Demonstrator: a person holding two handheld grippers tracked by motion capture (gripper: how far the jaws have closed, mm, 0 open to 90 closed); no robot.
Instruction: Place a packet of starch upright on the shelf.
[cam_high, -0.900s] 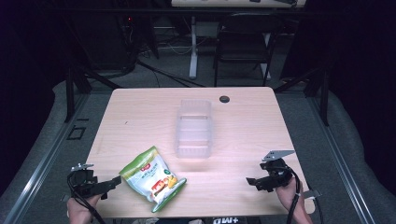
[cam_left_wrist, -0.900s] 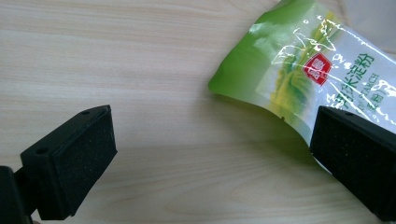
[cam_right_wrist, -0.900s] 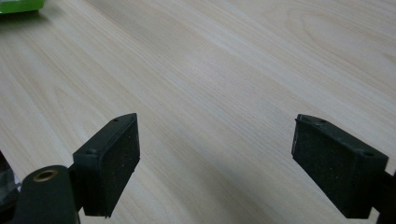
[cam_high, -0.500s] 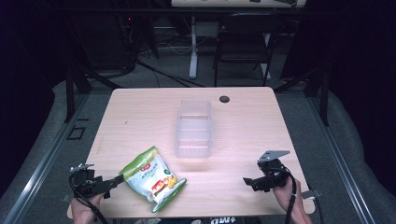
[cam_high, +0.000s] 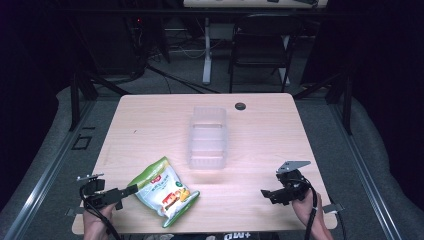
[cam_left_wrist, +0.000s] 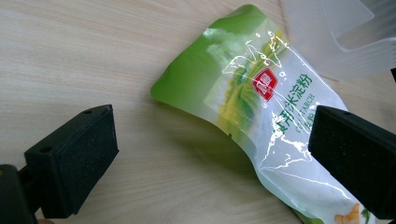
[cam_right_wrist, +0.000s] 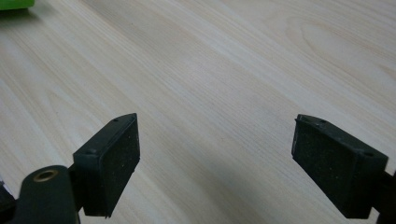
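A: Status of the snack pouch (cam_high: 164, 191)?

B: The pouch lies flat on the counter (cam_high: 150, 125), near the front-left edge, well short of the clear plastic bin (cam_high: 207, 137) at mid-counter. It is not lifted.

A: Left gripper (cam_high: 131, 189)?

B: Jaws spread wide, straddling the pouch's near corner; in the left gripper view one jaw overlaps the pouch (cam_left_wrist: 261, 107) and no grip is made.

A: Right gripper (cam_high: 265, 194)?

B: Jaws released, holding nothing, over bare counter at front-right.

A: Progress?

B: Judged early: grasp, lift and presumably transfer to the bin all remain.
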